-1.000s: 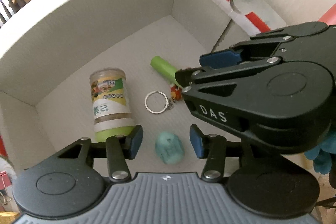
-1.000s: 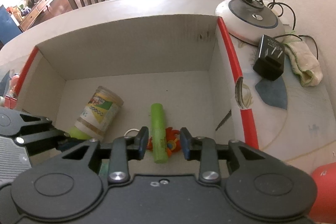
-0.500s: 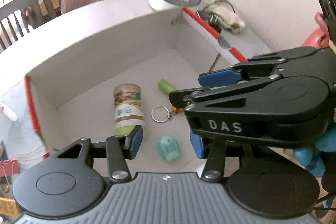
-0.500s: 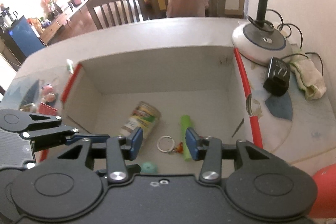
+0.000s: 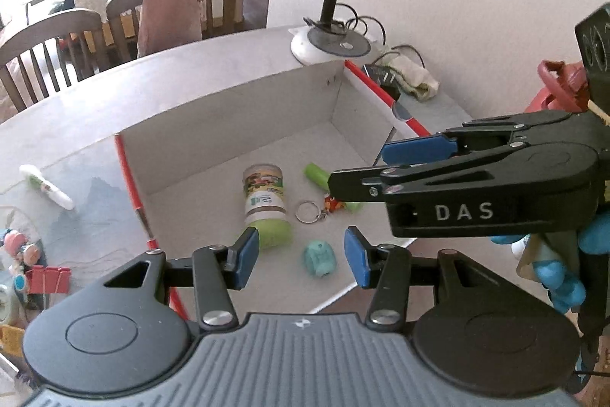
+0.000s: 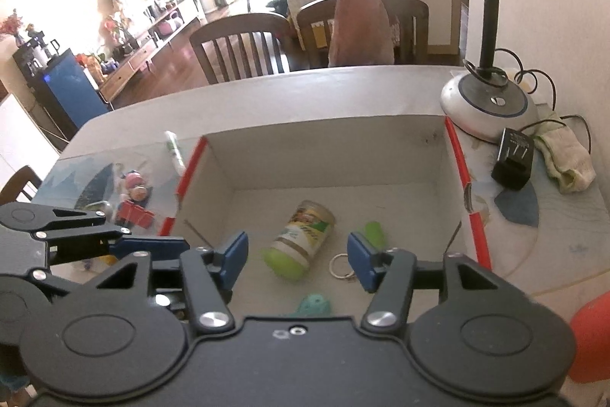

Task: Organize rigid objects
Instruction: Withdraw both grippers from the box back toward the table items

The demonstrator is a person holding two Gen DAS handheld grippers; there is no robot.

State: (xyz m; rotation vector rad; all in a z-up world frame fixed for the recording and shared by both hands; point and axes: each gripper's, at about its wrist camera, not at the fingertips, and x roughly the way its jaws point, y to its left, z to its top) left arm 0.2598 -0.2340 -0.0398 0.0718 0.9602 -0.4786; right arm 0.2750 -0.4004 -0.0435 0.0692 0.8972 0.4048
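A white cardboard box point(image 5: 228, 109) point(image 6: 328, 147) with red edges stands on the table. In it lie a jar with a green lid point(image 5: 265, 203) point(image 6: 301, 243), a green tube point(image 5: 318, 174) point(image 6: 375, 233), a key ring with an orange charm point(image 5: 307, 212) point(image 6: 339, 266) and a teal lump point(image 5: 319, 258) point(image 6: 314, 304). My left gripper point(image 5: 301, 256) is open and empty, high above the box's near side. My right gripper point(image 6: 297, 260) is open and empty above the box; it shows side-on in the left wrist view point(image 5: 381, 163).
A desk lamp base point(image 6: 490, 103) point(image 5: 329, 44), a black power adapter point(image 6: 512, 161) and a cloth point(image 6: 564, 159) lie right of the box. A red binder clip point(image 5: 47, 279) point(image 6: 133, 214), small toys point(image 6: 135, 185) and a white tube point(image 5: 47, 187) point(image 6: 173, 149) lie left. Chairs stand beyond the table.
Both grippers have risen and pulled back from the box, so its contents look smaller. The right gripper's jaws have opened wider. The green tube and key ring stay on the box floor.
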